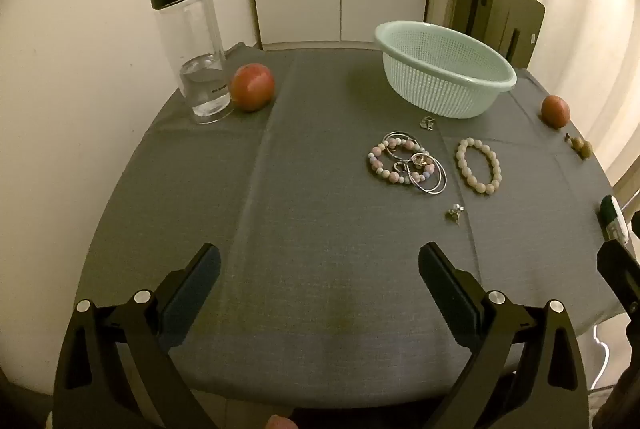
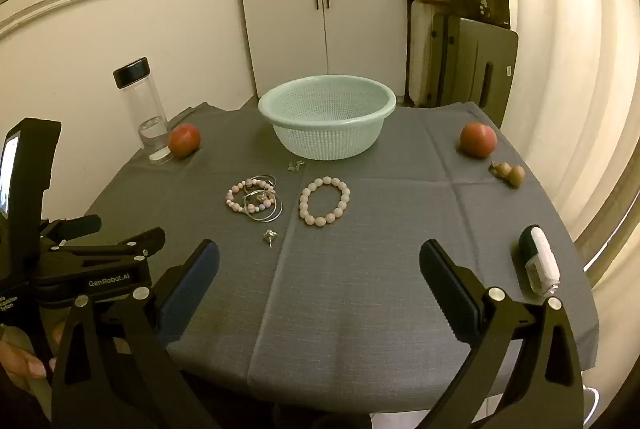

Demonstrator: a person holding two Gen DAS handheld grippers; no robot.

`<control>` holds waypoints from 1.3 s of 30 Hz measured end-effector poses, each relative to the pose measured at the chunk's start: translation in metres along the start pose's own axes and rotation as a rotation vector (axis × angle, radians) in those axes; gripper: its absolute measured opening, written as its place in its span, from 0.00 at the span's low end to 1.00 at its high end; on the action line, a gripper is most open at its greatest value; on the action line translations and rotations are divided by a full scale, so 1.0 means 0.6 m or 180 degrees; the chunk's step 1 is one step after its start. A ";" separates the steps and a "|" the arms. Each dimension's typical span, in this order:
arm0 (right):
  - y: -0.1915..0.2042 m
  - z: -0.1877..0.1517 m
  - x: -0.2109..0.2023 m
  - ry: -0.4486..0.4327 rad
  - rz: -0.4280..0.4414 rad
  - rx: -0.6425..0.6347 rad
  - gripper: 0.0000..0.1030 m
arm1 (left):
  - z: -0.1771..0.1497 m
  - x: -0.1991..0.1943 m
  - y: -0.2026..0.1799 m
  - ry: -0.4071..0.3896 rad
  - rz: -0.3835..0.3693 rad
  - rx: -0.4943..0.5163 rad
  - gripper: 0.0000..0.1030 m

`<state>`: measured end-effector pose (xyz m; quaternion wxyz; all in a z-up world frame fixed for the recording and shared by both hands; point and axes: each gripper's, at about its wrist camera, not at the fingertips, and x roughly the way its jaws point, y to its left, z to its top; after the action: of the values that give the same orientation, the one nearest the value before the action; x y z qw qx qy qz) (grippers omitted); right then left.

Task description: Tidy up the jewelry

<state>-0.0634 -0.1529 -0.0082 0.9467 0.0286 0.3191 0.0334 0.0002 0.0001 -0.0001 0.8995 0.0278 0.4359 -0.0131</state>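
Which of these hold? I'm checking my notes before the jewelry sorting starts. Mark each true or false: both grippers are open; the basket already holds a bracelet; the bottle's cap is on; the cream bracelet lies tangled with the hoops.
1. Both the left gripper and right gripper are open. True.
2. The basket holds a bracelet. False: no bracelet shows in it.
3. The bottle is capped. True.
4. The cream bracelet is tangled with the hoops. False: it lies apart; the pink bracelet overlaps them.

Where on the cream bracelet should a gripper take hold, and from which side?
Probably from above, jaws straddling one bead on the near arc of the cream bracelet. It lies flat on the cloth as an open ring, apart from the tangled hoops, so that edge is free. The right gripper faces it, open.
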 end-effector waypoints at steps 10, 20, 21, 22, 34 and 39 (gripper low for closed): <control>-0.001 0.000 -0.002 -0.0011 -0.0012 -0.0016 0.96 | 0.001 -0.001 0.001 -0.0013 -0.0013 0.0024 0.94; -0.001 0.000 -0.001 -0.0011 -0.0013 -0.0012 0.96 | 0.001 -0.001 -0.001 -0.0034 0.0010 0.0013 0.94; 0.000 0.001 -0.001 -0.0010 -0.0015 -0.0012 0.96 | 0.001 -0.001 -0.001 -0.0034 0.0005 0.0010 0.94; 0.000 0.001 -0.002 -0.0013 -0.0016 -0.0013 0.96 | 0.001 -0.001 0.000 -0.0031 0.0003 0.0008 0.94; -0.003 -0.001 0.000 -0.0004 -0.0018 0.0004 0.96 | 0.001 0.001 -0.001 -0.0026 0.0008 0.0024 0.94; -0.005 0.000 0.001 -0.0002 -0.0011 0.0011 0.96 | -0.001 0.001 -0.002 -0.0028 -0.0007 0.0027 0.94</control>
<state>-0.0632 -0.1556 -0.0088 0.9468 0.0298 0.3189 0.0311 0.0003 -0.0011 -0.0008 0.9012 0.0310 0.4320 -0.0160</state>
